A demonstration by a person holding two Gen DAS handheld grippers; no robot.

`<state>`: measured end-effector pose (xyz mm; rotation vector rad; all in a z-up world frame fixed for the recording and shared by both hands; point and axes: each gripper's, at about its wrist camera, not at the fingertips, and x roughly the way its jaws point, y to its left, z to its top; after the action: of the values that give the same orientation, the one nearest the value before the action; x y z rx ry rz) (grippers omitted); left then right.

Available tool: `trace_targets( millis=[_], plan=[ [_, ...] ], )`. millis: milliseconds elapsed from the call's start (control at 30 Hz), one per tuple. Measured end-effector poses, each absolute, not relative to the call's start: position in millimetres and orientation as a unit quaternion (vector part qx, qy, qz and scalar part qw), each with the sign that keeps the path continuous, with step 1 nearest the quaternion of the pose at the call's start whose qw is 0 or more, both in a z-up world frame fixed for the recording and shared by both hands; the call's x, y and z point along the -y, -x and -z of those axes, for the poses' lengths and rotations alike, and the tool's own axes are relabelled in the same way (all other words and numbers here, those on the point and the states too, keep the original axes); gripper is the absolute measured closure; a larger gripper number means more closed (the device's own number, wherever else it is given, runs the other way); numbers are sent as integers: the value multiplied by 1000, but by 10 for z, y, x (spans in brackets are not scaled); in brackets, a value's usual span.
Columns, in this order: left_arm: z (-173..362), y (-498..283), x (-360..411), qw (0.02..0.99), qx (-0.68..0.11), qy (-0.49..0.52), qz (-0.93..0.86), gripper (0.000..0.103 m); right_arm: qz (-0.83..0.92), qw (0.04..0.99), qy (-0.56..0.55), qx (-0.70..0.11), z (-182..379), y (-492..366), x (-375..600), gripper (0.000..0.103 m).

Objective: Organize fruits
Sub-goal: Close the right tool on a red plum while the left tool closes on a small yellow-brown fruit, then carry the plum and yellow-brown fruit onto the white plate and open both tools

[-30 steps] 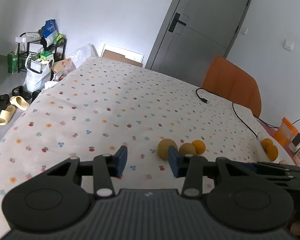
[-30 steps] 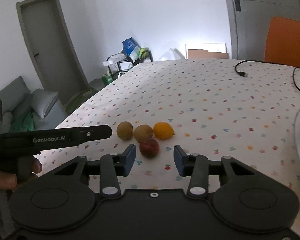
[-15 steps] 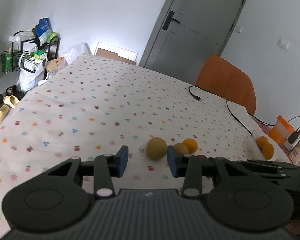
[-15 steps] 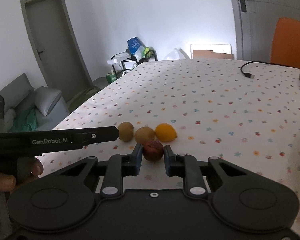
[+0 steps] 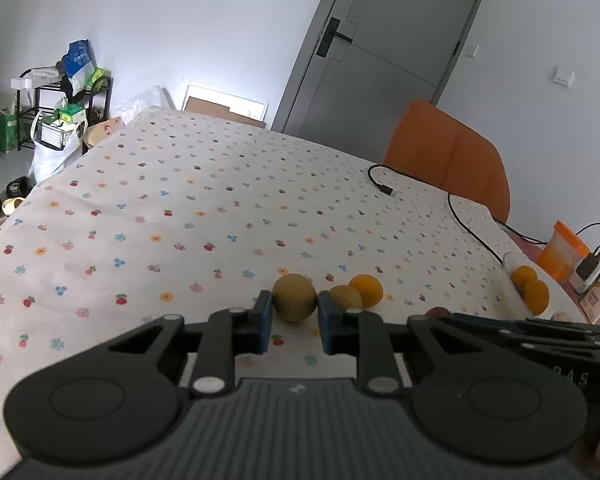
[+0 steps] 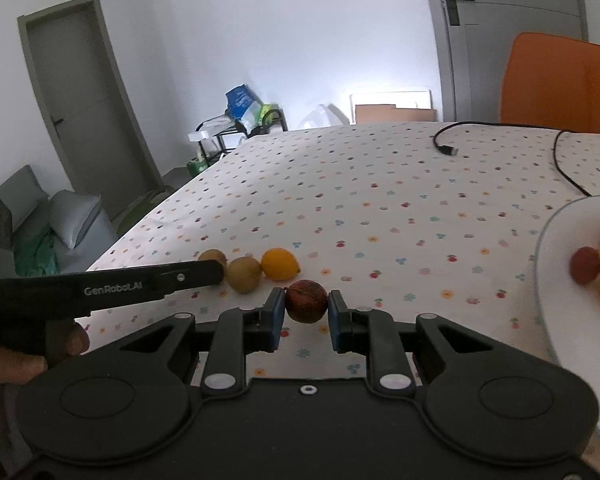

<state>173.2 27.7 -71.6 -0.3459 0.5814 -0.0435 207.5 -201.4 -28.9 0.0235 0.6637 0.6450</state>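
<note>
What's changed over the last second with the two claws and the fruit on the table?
Both claws closed. The left claw has just closed its jaws on the greenish-brown fruit; the right claw closed on the dark red fruit half a second sooner. Both fruits look still on the tablecloth, not lifted. The other brown fruit, the orange one and the plate of fruit stayed put.

We see a table with a flowered cloth, and a black cable lies on it. Behind the table stands an orange chair, near a grey door. On the floor are a rack with bags and some slippers.
</note>
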Motion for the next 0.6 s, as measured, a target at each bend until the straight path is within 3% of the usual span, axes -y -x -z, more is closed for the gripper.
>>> trace_targets(
  millis=[600],
  plan=[
    [476,-1540,-69,951,-265,154,35,81,-293,908,-25,-298,144,-1860,2296,81]
  ],
)
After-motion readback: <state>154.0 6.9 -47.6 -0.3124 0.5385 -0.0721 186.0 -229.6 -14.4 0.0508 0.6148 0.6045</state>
